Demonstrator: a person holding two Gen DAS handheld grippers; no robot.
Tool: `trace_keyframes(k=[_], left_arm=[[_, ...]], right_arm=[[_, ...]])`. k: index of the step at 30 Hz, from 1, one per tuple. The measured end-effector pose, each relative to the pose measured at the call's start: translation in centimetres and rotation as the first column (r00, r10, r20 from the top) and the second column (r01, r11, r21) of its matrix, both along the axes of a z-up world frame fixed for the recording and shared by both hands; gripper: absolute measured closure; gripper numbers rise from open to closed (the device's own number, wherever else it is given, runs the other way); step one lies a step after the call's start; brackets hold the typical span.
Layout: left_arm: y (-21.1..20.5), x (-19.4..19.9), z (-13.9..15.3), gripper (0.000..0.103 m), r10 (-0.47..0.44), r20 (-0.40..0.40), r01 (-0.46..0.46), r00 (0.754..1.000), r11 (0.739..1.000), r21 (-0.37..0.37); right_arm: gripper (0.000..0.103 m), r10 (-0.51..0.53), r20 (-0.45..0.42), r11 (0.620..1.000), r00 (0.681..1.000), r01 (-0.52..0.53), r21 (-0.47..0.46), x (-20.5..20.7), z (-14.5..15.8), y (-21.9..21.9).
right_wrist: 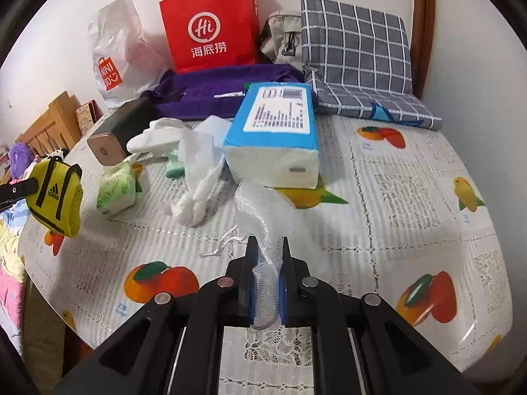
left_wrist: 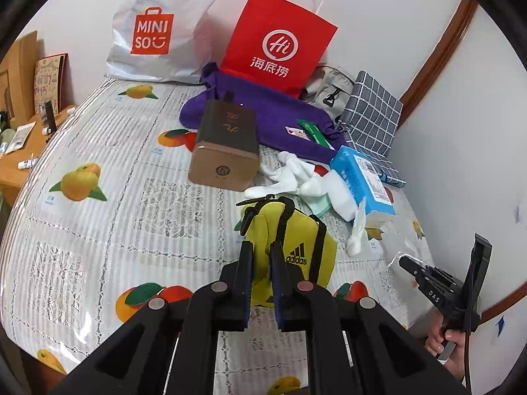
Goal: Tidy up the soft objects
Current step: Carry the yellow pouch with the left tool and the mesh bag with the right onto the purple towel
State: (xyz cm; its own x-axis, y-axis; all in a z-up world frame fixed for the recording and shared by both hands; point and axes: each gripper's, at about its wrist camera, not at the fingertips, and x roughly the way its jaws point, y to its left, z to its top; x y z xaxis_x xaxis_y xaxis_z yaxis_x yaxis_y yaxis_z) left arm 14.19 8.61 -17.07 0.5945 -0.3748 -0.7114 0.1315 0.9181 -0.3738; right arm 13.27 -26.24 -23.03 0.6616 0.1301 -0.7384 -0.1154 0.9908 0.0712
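Evidently barely begun: left tongs [left_wrist: 262, 258] clamp the yellow pouch [left_wrist: 298, 247], right tongs [right_wrist: 268, 256] clamp a clear mesh bag [right_wrist: 260, 207], both near; white gloves [right_wrist: 171, 141] and tissue pack [right_wrist: 276, 131] remain strewn across the surface [right_wrist: 395, 214] beyond.

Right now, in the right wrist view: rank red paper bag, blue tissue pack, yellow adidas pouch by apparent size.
1. Red paper bag and blue tissue pack: look alike; the pack sits nearer the camera, so no ranking.
2. Yellow adidas pouch: smallest.
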Motion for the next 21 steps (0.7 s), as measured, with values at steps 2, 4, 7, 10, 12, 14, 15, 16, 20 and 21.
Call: trace_keyframes(k=[2,4,7,10,12,14,15,16,20,21], left_arm=[[-0.2,0.1,0.3,0.092,0.001,0.0,-0.001,1.0,1.0,0.0],[-0.3,0.3,0.6,0.092,0.002,0.002,-0.002,1.0,1.0,0.006],[-0.4,0.4,1.2,0.092,0.006,0.011,-0.006,1.0,1.0,0.021],[-0.3,0.7,1.6,0.092,0.01,0.016,-0.01,1.0,1.0,0.022],[0.0,1.0,2.0,0.092,0.016,0.014,-0.016,1.0,1.0,0.016],[0.1,1.3,2.5,0.092,0.021,0.022,-0.021,1.0,1.0,0.017],[0.2,1.4,2.8,0.092,0.022,0.028,-0.023,0.999,1.0,0.016],[0.3,1.5,3.0,0.092,0.023,0.033,-0.024,0.999,1.0,0.014],[0.5,2.4,4.0,0.092,0.033,0.053,-0.033,0.998,0.999,0.013],[0.6,2.7,4.1,0.092,0.038,0.055,-0.039,0.998,0.999,0.014]], right_arm=[[0.093,0.002,0.006,1.0,1.0,-0.002,0.001,0.0,0.6,0.0],[0.093,0.002,0.013,1.0,1.0,-0.002,0.005,0.0,1.2,0.0],[0.093,0.002,0.032,1.0,1.0,-0.002,0.002,-0.1,2.3,0.0],[0.093,-0.004,0.049,1.0,0.999,0.004,0.001,0.1,3.5,0.0],[0.093,-0.009,0.059,1.0,0.998,0.008,0.009,0.4,4.3,0.0],[0.093,-0.009,0.062,1.0,0.998,0.008,0.019,1.0,5.1,0.1],[0.093,-0.006,0.064,1.0,0.998,0.005,0.023,1.4,5.7,0.2],[0.093,0.002,0.069,1.0,0.998,-0.003,0.021,1.6,6.1,0.5],[0.093,0.028,0.09,1.0,0.996,-0.028,0.0,2.7,7.3,1.6],[0.093,0.034,0.09,0.999,0.995,-0.034,0.001,3.1,7.6,1.8]])
